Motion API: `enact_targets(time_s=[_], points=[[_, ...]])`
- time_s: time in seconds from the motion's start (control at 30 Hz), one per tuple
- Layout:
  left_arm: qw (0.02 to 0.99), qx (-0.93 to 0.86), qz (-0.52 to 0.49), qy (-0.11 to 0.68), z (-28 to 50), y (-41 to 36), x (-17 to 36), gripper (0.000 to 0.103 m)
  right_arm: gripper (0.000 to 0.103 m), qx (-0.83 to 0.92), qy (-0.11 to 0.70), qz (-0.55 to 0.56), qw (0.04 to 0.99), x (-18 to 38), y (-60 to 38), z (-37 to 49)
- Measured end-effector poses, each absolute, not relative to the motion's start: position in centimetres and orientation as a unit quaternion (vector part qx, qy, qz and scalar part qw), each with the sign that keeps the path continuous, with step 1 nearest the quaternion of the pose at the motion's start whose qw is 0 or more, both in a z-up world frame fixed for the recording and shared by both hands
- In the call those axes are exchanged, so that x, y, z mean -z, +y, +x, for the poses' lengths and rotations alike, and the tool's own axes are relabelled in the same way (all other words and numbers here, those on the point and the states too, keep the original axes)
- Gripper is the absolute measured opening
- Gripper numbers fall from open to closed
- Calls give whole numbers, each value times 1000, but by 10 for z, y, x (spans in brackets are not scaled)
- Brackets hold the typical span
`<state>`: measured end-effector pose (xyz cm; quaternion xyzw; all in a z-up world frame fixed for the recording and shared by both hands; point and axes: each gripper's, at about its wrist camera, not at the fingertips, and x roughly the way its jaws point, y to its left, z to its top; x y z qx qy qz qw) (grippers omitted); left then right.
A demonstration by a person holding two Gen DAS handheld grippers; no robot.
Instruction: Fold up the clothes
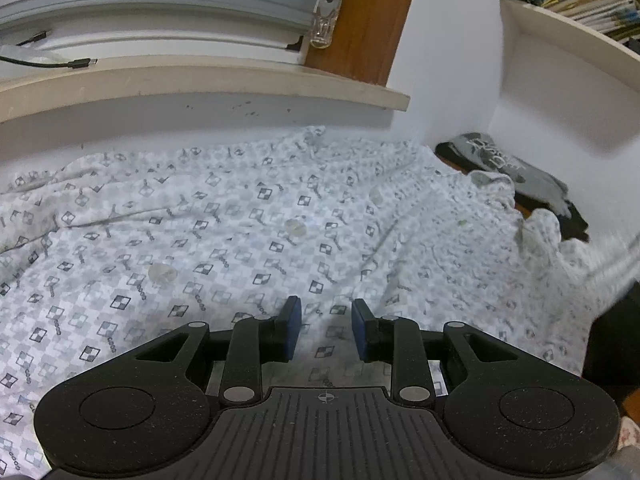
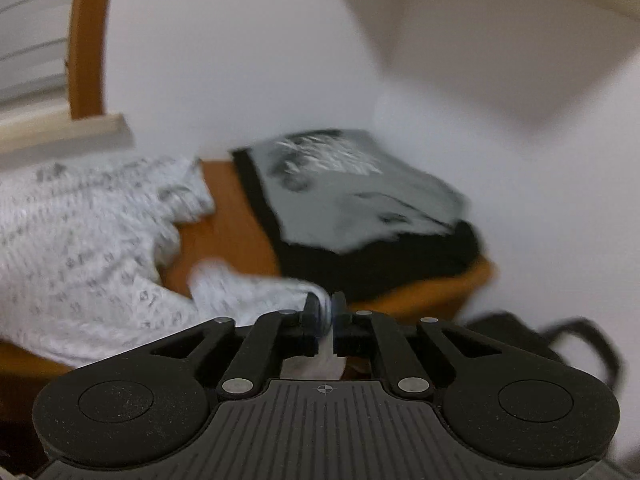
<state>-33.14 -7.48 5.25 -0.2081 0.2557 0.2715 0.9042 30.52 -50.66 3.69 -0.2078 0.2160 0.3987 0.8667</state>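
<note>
The patterned shirt [image 1: 248, 232] is being spread flat over the wooden table [image 2: 236, 232], buttons up. The left gripper [image 1: 326, 312] is being held just above it, jaws partly apart, nothing pinched. A white fold of the shirt is being clamped by the right gripper [image 2: 326, 306], near a folded grey-and-black pile [image 2: 360, 208]; pretty blurry there.
</note>
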Motion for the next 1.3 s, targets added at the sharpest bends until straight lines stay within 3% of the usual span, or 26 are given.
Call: enact_targets(time_s=[0.03, 0.1, 0.27, 0.5, 0.67, 0.73, 0.77, 0.8, 0.97, 1.2, 1.3], points=[[904, -272, -208, 256, -331, -75, -53, 30, 14, -391, 209, -214, 870, -41, -514, 300], [904, -273, -205, 257, -331, -75, -53, 30, 41, -401, 192, -211, 871, -50, -518, 288], [904, -276, -195, 261, -329, -78, -53, 30, 41, -487, 189, -201, 829, -38, -472, 275], [904, -270, -208, 256, -333, -74, -51, 30, 41, -559, 291, -152, 761, 42, -382, 291], [905, -271, -200, 259, -333, -76, -51, 30, 45, -572, 320, -109, 747, 64, -374, 296], [905, -272, -197, 260, -333, -77, -51, 30, 39, -589, 315, -101, 738, 65, -373, 296], [906, -272, -194, 261, -333, -78, -51, 30, 10, -598, 311, -104, 731, 66, -371, 295], [906, -274, -187, 264, -333, -79, -51, 30, 3, -604, 306, -111, 727, 66, -369, 294], [900, -291, -156, 283, -353, -96, -54, 31, 3, -606, 295, -85, 734, 46, -387, 308], [875, -368, -94, 301, -417, -168, -74, 31, 4, -598, 303, -115, 733, 64, -375, 298], [874, -369, -77, 306, -443, -205, -84, 22, 4, -596, 294, -121, 737, 67, -373, 294]])
